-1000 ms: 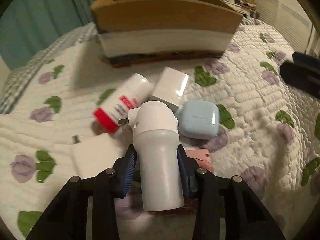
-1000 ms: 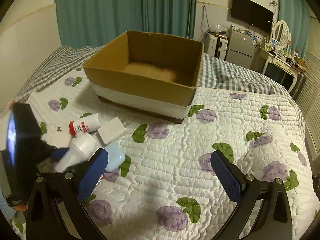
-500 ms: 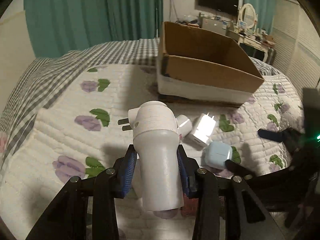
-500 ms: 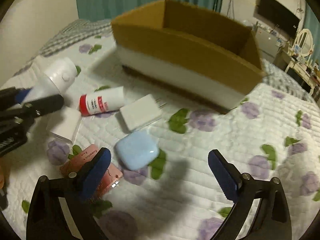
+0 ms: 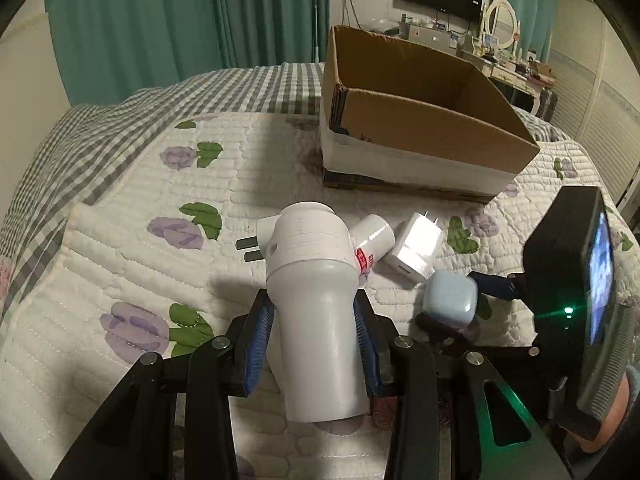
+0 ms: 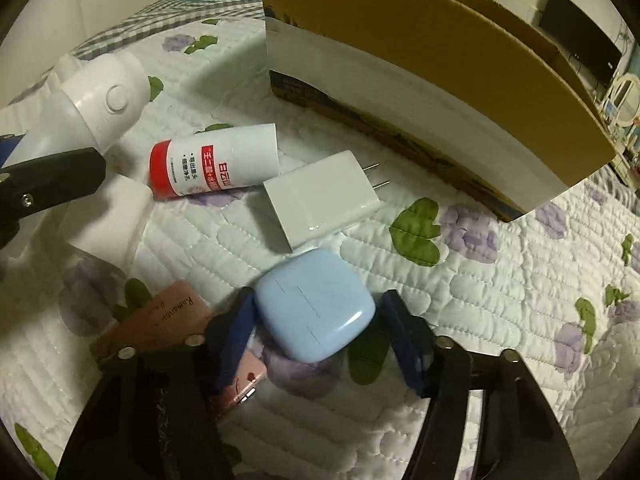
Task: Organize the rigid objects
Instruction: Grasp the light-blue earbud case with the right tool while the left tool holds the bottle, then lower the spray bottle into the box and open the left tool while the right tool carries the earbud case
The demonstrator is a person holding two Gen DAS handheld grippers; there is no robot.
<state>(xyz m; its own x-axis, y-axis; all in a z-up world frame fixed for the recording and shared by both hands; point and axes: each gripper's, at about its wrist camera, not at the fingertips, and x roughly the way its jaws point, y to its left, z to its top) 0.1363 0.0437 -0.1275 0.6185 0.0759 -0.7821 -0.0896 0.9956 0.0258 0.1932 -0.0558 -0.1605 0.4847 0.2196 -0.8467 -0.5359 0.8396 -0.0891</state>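
Observation:
My left gripper (image 5: 314,322) is shut on a white plug-in device (image 5: 316,292) with two prongs and holds it above the quilt; it also shows in the right wrist view (image 6: 92,108). My right gripper (image 6: 318,320) is open, its fingers either side of a light blue earbud case (image 6: 316,306) that lies on the quilt, also visible in the left wrist view (image 5: 450,298). There is a gap at the right finger. The open cardboard box (image 5: 420,120) stands beyond.
On the quilt lie a white tube with a red cap (image 6: 214,166), a white charger (image 6: 320,200), a white block (image 6: 108,220) and a pink card and case (image 6: 168,320). The box wall (image 6: 420,80) rises close behind them.
My right gripper has come down and forward and narrowed around the blue case. My left gripper has lifted and turned with the white device still in it.

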